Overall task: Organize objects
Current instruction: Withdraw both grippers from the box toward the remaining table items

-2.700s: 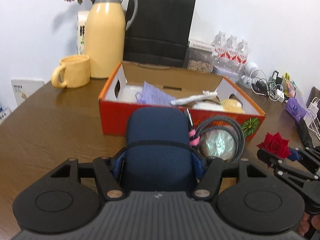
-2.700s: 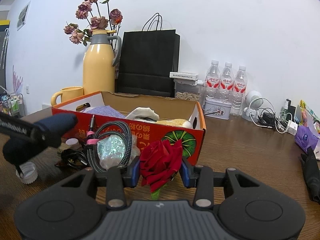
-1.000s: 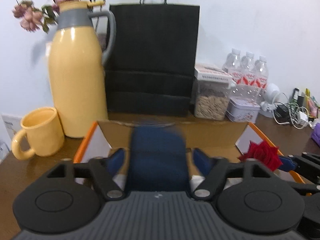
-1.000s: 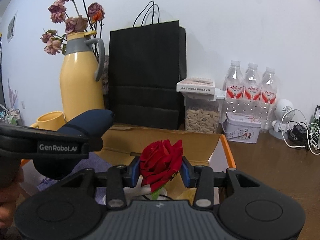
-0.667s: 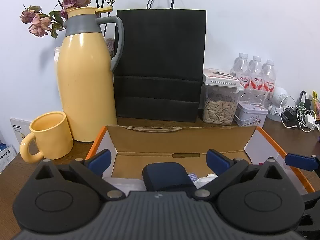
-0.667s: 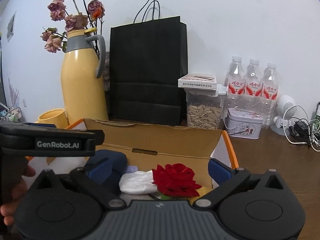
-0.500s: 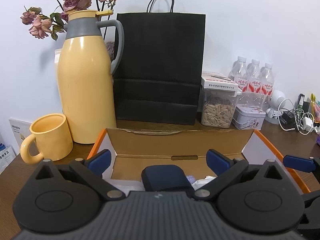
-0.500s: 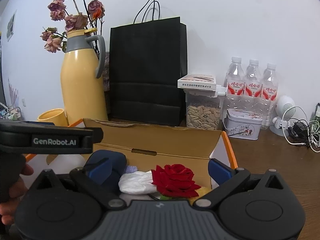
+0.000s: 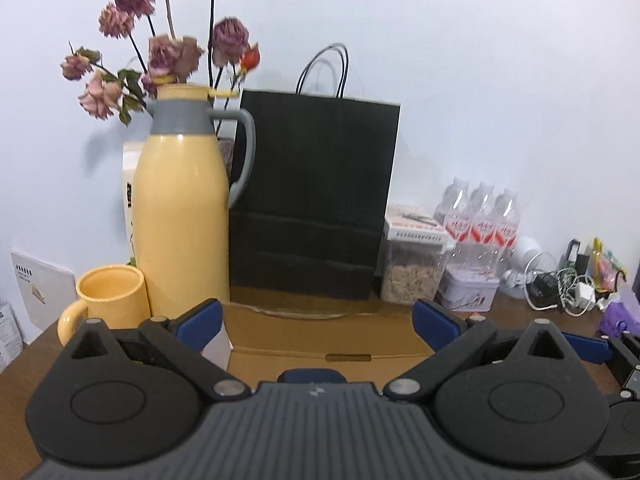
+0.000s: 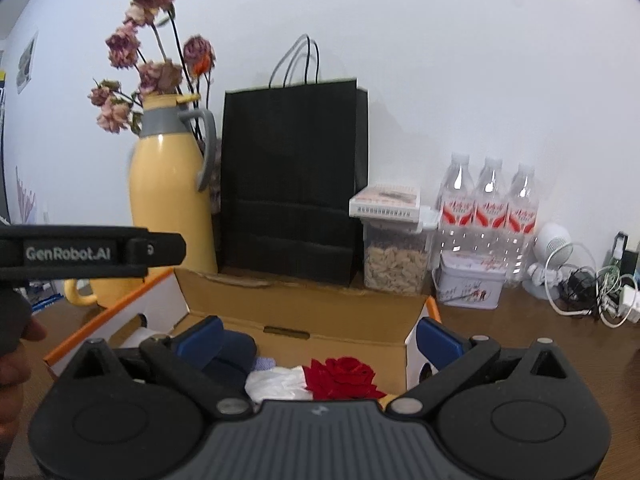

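Note:
The open orange cardboard box (image 10: 304,308) stands on the wooden table, also in the left wrist view (image 9: 320,336). A red rose (image 10: 344,376) and a dark blue case (image 10: 228,356) lie inside it beside a white cloth (image 10: 276,384). Only the top of the blue case (image 9: 312,376) shows in the left wrist view. My left gripper (image 9: 316,320) is open and empty above the box. My right gripper (image 10: 320,340) is open and empty above the box, over the rose. The left gripper's body (image 10: 92,252) crosses the right wrist view at the left.
Behind the box stand a yellow thermos jug (image 9: 180,220) with dried flowers, a yellow mug (image 9: 108,304), a black paper bag (image 9: 312,200), a jar of seeds (image 9: 412,276), a tin (image 9: 468,292) and three water bottles (image 9: 480,224). Cables and chargers (image 9: 560,288) lie at the right.
Both grippers opened: the blue case and the rose dropped into the box. Both grippers have since risen, so the box sits lower in both views.

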